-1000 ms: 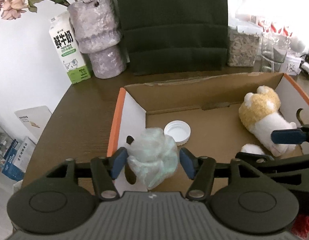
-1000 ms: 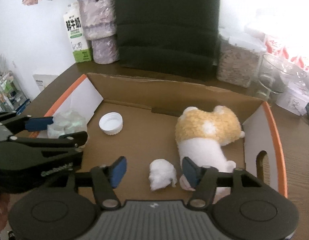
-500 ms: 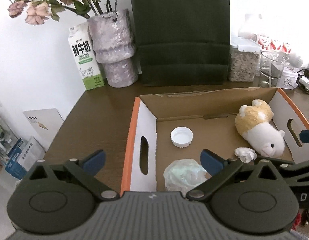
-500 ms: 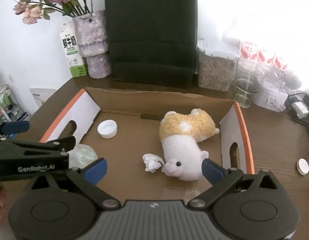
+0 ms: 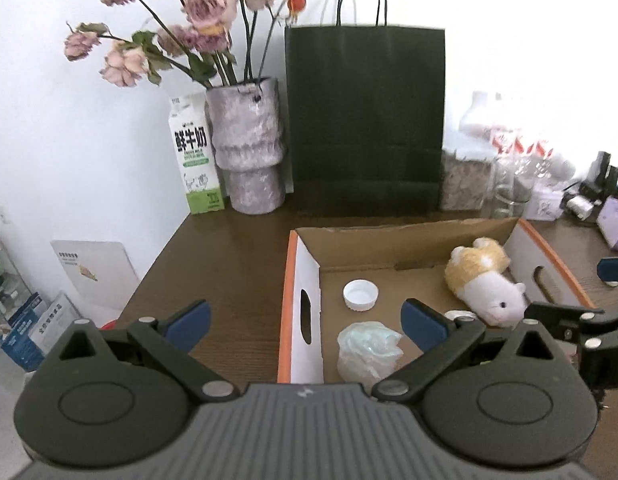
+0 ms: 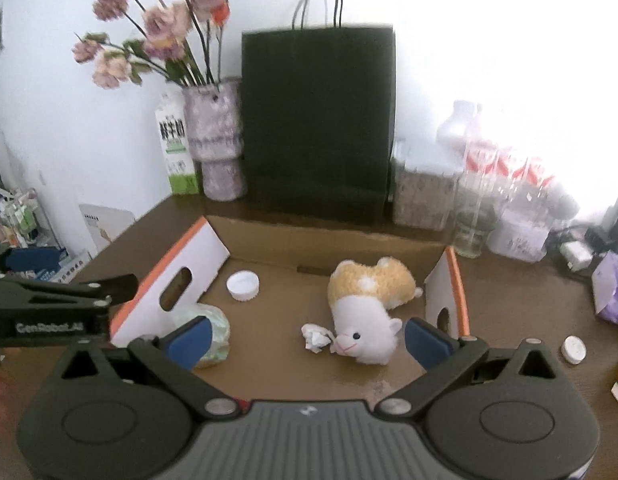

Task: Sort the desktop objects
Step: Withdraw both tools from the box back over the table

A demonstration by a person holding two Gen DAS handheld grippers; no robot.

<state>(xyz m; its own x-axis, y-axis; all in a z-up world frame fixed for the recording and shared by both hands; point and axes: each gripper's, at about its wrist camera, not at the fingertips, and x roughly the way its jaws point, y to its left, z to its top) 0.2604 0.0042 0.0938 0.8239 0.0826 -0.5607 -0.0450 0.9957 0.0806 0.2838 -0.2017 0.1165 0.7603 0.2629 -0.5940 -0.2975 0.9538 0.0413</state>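
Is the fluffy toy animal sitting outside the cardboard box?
No, the plush toy lies on the floor of the cardboard box, beside a small crumpled white paper.

Two fisheye views, each riding just behind its own fingers and tilted down across the table (image 5: 229, 256) toward the back wall. Left wrist view set toward the box's (image 5: 305, 256) left end, seeing that wall's outer face and the bare tabletop beside it. Right wrist view set toward the right, looking nearly straight into the open box (image 6: 349, 240) from close above. Shared by both: box interior, plush (image 5: 485, 280) (image 6: 369, 304), cap (image 5: 361, 295) (image 6: 243, 285), bag (image 5: 365, 120) (image 6: 317, 120), vase (image 5: 249, 152) (image 6: 215, 136), milk carton (image 5: 195, 156) (image 6: 173, 148).
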